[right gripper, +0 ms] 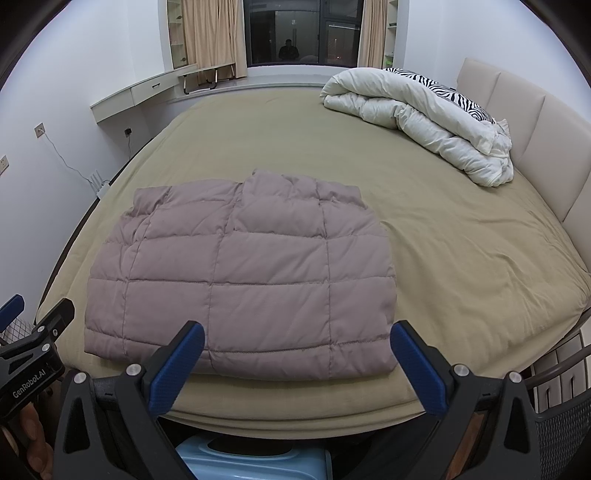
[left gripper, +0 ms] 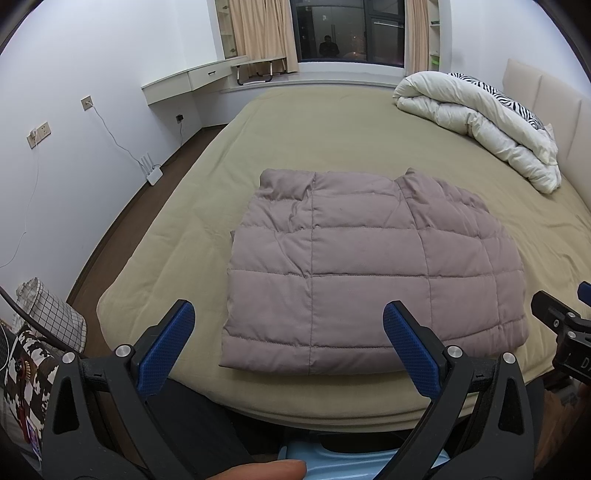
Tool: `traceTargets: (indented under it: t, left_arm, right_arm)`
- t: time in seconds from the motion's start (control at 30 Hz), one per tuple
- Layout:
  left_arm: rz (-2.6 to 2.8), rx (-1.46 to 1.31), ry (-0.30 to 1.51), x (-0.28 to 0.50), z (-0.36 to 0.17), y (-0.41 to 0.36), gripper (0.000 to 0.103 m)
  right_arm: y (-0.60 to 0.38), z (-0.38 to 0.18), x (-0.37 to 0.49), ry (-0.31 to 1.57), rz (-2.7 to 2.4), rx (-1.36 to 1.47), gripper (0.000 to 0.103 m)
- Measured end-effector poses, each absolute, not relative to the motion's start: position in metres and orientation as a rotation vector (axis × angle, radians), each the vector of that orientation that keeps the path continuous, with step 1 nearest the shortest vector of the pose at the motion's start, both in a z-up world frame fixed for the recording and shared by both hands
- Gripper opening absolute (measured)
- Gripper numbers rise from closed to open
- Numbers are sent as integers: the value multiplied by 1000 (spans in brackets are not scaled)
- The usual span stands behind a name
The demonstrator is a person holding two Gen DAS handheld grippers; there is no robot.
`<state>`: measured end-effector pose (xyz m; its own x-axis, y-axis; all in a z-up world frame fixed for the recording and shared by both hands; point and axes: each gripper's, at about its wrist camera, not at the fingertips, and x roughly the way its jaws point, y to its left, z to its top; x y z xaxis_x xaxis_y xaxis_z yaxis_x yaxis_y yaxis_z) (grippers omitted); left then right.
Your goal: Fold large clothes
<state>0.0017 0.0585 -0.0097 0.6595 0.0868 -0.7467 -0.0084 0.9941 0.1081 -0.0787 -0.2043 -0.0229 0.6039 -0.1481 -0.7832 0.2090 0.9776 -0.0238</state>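
The quilted mauve down jacket (left gripper: 373,273) lies folded into a thick rectangle on the olive-green bed sheet (left gripper: 332,129), near the foot edge of the bed, its stitched hem toward the cameras and its collar end pointing toward the window (left gripper: 347,29). The left gripper (left gripper: 288,332) hangs just off the bed's edge with its blue-padded fingers (left gripper: 166,350) spread wide, holding nothing; the jacket's near hem shows between them, untouched. The right gripper (right gripper: 297,347) is likewise spread wide and empty, level with the jacket's right half (its tip also shows at the right margin of the left wrist view). A rolled white duvet (right gripper: 417,118) sits well apart from the jacket, against the padded headboard (right gripper: 524,122), with a zebra-print pillow (right gripper: 454,92) behind it. A fingertip (left gripper: 266,470) shows at the bottom of the left view.
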Motion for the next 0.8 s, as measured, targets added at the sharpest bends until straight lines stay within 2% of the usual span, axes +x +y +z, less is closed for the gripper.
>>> traceTargets:
  t: [0.8]
  left_arm:
    - [55,98,849,1,-9,59,103]
  right_arm:
    - [-207,-23,-79,902,-202,70,103]
